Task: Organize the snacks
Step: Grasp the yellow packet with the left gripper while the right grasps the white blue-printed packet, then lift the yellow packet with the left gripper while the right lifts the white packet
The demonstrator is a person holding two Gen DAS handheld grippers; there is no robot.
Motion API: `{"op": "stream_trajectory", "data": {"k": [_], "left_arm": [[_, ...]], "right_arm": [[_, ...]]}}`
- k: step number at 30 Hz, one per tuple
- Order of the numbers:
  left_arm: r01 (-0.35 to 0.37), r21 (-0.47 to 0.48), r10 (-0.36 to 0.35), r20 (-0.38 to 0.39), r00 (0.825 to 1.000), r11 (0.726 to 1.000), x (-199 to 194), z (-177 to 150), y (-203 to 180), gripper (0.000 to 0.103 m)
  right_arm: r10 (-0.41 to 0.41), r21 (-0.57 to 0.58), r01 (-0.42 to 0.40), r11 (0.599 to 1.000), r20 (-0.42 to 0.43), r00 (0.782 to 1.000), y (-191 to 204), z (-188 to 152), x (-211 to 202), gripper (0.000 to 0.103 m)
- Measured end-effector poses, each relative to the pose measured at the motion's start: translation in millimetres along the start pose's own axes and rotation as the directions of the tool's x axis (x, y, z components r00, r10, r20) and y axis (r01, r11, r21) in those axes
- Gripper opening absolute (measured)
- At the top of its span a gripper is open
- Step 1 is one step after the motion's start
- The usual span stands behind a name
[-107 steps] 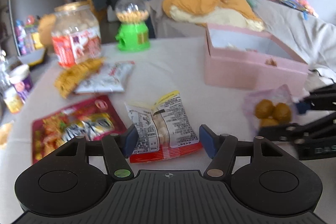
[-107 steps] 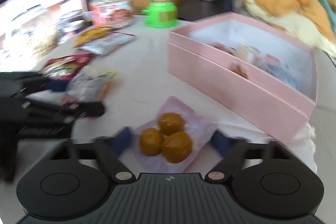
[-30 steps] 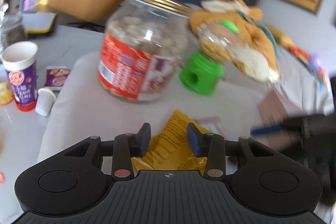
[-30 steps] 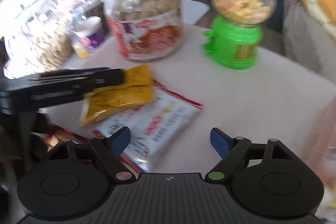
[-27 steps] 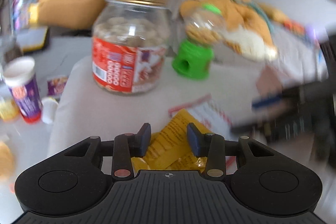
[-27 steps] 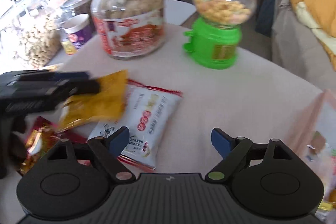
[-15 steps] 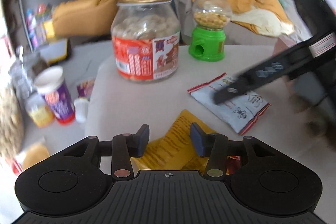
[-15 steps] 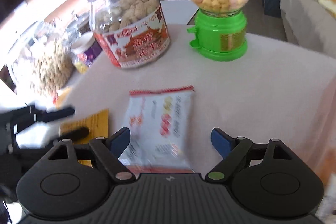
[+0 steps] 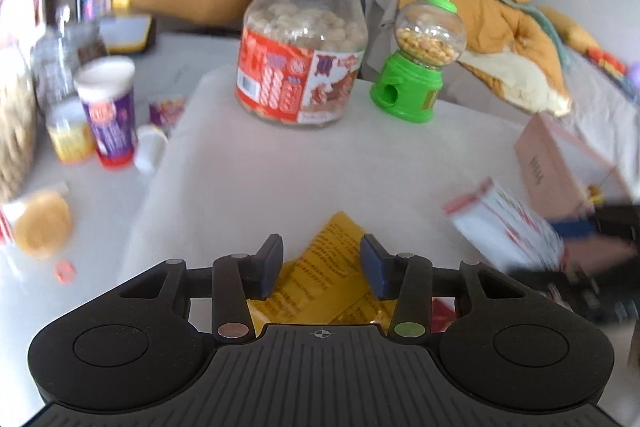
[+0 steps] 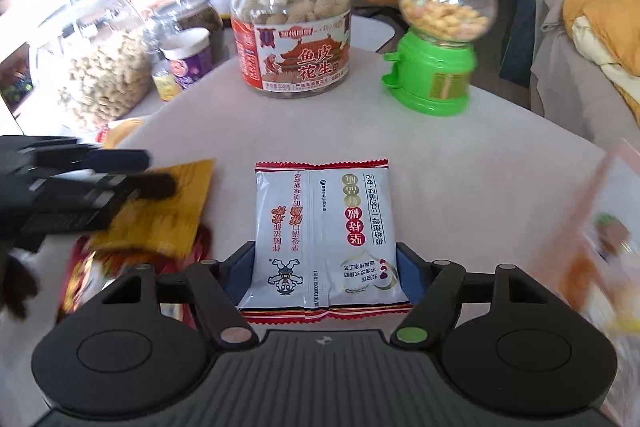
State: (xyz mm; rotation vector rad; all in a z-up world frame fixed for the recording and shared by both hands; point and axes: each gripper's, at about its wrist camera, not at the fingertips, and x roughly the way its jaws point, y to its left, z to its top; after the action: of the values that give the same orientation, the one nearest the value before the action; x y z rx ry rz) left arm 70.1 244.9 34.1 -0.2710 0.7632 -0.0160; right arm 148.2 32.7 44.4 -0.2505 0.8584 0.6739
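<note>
A yellow snack packet (image 9: 326,263) lies between the fingers of my left gripper (image 9: 322,259). Its jaws are closing, with a sliver of room still showing at the pads. In the right wrist view the same packet (image 10: 160,219) rests partly on a red packet (image 10: 92,275), with the left gripper (image 10: 152,173) over it. My right gripper (image 10: 326,263) is closing on a white packet with red edges (image 10: 324,227), and both pads meet its sides. The left wrist view shows that packet (image 9: 504,223) blurred and tilted in the right gripper (image 9: 560,247), beside the pink box (image 9: 540,163).
A big jar of coated peanuts (image 10: 292,27) and a green candy dispenser (image 10: 436,39) stand at the back of the white-covered table (image 9: 280,179). Off the cloth's left edge are a purple cup (image 9: 108,111), small tubs and jars. The pink box (image 10: 600,227) is blurred at right.
The right gripper came forward over the white packet and closed onto its sides. The left gripper brought the yellow packet down by the red one and widened its jaws a little.
</note>
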Motion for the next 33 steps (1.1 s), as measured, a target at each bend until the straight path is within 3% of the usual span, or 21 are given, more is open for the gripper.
{"op": "stream_trajectory", "data": {"k": [3,7,11,14,16,19,21,24,27,31,33], "left_arm": [[0.057,-0.056,-0.059,-0.039,0.997,0.997,-0.3,-8.9,-8.1,0.048],[0.101,-0.024,-0.102,-0.058,0.993,0.995,-6.3,-17.9,-32.4,0.049],[0.052,0.154,-0.05,-0.017,0.999,0.987,-31.5,-20.1,-54.2,0.049],[0.053,0.318,-0.04,-0.047,0.998,0.946,-48.0,-24.8,-65.9,0.049],[0.047,0.433,-0.013,-0.081,0.997,0.9,-53.8,-32.5,-74.5,0.05],[-0.032,0.568,0.094,-0.08,0.992,0.822,-50.3,-46.8,-87.6,0.053],[-0.087,0.585,0.151,-0.06,0.987,0.806,-39.5,-50.6,-92.1,0.053],[-0.153,0.536,0.198,-0.027,0.98,0.83,-17.2,-42.4,-95.2,0.056],[-0.171,0.487,0.206,-0.018,0.978,0.856,-0.1,-31.9,-101.4,0.057],[-0.148,0.492,0.198,-0.052,0.979,0.858,16.0,-29.1,-119.0,0.085],[-0.133,0.487,0.187,-0.064,0.98,0.863,19.1,-28.5,-122.1,0.088]], "right_arm": [[0.029,0.0,-0.029,1.0,0.003,1.0,-8.3,-27.5,-32.2,0.072],[-0.017,0.0,0.017,1.0,0.01,1.0,-16.8,-67.0,-57.7,0.072],[-0.062,0.05,0.062,0.997,0.002,0.998,-31.0,-98.8,-62.6,0.072],[-0.059,0.046,0.057,0.997,0.04,0.997,-37.2,-113.9,-64.8,0.08],[-0.059,0.031,0.058,0.998,0.062,0.996,-37.4,-120.0,-64.2,0.085],[-0.066,0.018,0.065,0.998,0.091,0.994,-34.4,-124.9,-61.7,0.094],[-0.065,0.018,0.063,0.998,0.092,0.994,-34.2,-123.6,-59.1,0.097],[-0.061,0.019,0.06,0.998,0.093,0.994,-34.3,-122.5,-58.2,0.098],[-0.06,0.02,0.058,0.998,0.096,0.994,-34.3,-123.8,-58.2,0.098],[-0.06,0.02,0.059,0.998,0.099,0.993,-34.1,-124.3,-57.7,0.098],[-0.059,0.02,0.058,0.998,0.1,0.993,-34.4,-124.4,-57.7,0.098]]}}
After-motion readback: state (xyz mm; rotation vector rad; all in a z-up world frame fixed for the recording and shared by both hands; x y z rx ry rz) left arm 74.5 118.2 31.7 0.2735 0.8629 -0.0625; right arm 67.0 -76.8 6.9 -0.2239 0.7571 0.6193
